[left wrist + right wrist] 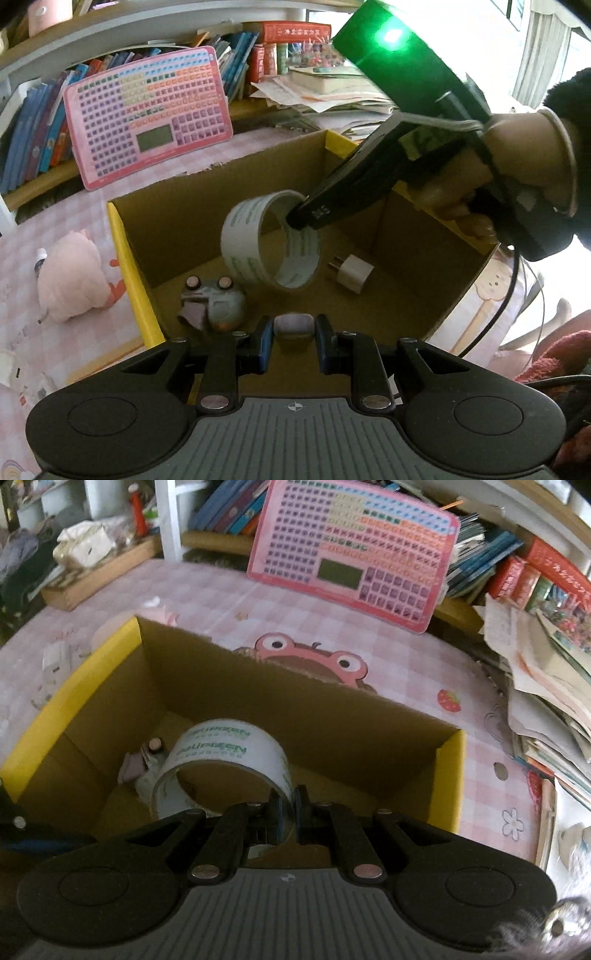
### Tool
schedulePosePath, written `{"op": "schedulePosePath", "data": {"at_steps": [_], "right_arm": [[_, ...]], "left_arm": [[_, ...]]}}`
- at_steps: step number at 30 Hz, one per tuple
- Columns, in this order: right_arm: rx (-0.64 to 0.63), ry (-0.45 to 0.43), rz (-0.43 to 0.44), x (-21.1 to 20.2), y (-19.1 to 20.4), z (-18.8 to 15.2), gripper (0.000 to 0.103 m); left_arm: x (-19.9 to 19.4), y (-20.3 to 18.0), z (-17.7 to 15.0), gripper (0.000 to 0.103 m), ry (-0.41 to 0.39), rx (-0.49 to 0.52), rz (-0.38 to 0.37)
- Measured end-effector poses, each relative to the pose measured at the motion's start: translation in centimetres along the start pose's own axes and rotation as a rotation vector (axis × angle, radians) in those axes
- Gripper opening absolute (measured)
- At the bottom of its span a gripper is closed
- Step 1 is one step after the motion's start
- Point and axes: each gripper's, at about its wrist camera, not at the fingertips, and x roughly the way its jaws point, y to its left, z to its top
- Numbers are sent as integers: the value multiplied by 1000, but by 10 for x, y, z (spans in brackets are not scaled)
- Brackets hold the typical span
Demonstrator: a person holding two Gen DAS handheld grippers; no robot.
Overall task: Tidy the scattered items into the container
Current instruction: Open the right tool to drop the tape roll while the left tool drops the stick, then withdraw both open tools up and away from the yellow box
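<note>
A cardboard box with yellow flaps stands on the pink table; it also shows in the right wrist view. My right gripper is shut on the rim of a white tape roll and holds it inside the box, above the floor. In the left wrist view the right gripper reaches in from the upper right with the tape roll. My left gripper is over the box's near edge, its jaws around a small pale purple block. A grey frog toy and a white plug adapter lie in the box.
A pink plush toy lies on the table left of the box. A pink keyboard toy leans on the bookshelf behind. Stacked papers and books crowd the table's right side. A wooden tray sits far left.
</note>
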Motion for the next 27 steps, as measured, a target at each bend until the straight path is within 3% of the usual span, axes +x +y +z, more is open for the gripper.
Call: {"op": "schedulePosePath", "data": {"at_steps": [5,8,9,11,14,16,27], "right_arm": [[14,24,16,7,-2,0,8],[32,1,15,1,-4,0,24],[34,-8,13,-2,-5,0,37],[31,-39,6,-11,-6,-2,45],[46,-86,2,-26,-9,-4,55],[67,-131,5,-38,-10,-6,64],[169,-252,3,-84,-7,-26,69]], "left_arm": [[-5,-1,0,24,-22,-12,2],[-11,-2,2,29,-45,-21,5],[-14,-2,3,36,-53,-21,11],[-21,-4,4,56,-78,-17,30],[-35,-5,5,69,-125,-16,56],[-45,-5,5,72,-159,-27,69],[-96,4,-6,83,-272,-124,148]]}}
